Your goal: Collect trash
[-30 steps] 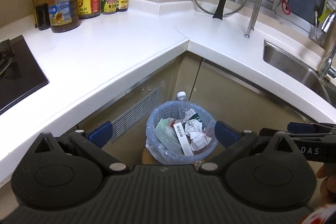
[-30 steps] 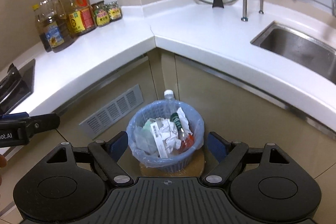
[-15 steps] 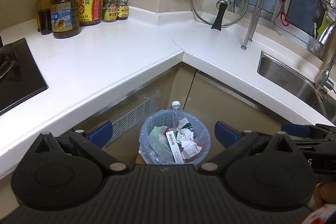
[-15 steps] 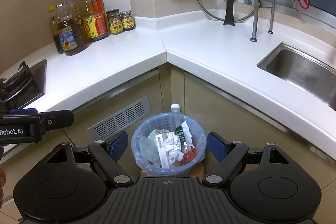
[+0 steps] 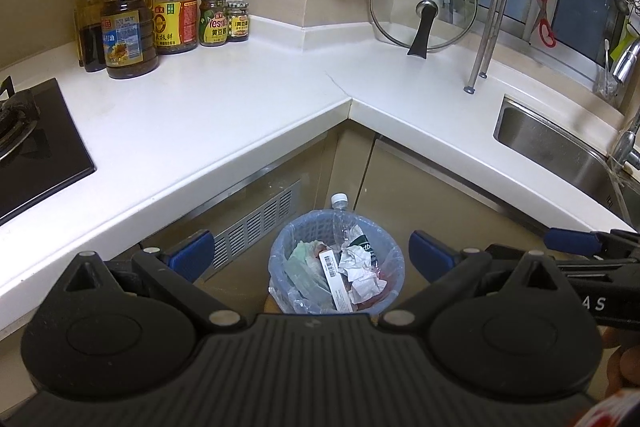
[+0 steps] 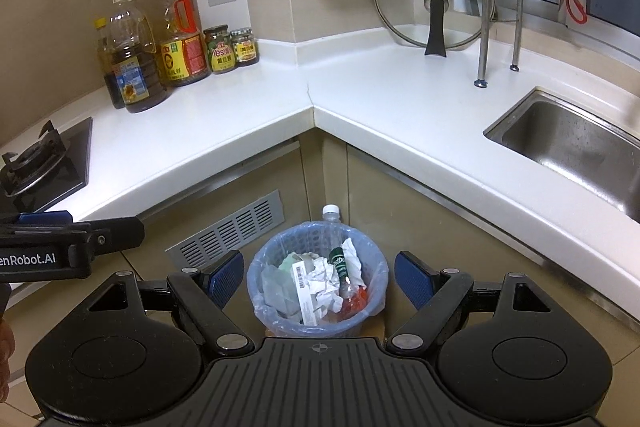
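A blue trash bin (image 5: 282, 251) with a clear liner stands on the floor in the counter's inner corner, also in the right wrist view (image 6: 260, 267). It holds crumpled paper (image 5: 360, 271), a barcoded box (image 5: 334, 277), plastic wrap and a clear bottle (image 5: 340, 205) sticking up at the back. My left gripper (image 5: 311, 254) is open and empty, high above the bin. My right gripper (image 6: 318, 281) is open and empty too, beside it to the right.
A white L-shaped counter (image 5: 224, 115) wraps the corner. Oil bottles (image 5: 128, 27) and jars (image 5: 214, 21) stand at the back left, a gas hob (image 5: 28, 147) on the left, a glass lid (image 5: 424, 9) and a sink (image 6: 572, 147) on the right.
Both grippers have risen and drawn back from the bin, which looks smaller and lower now. Both stay open and empty.
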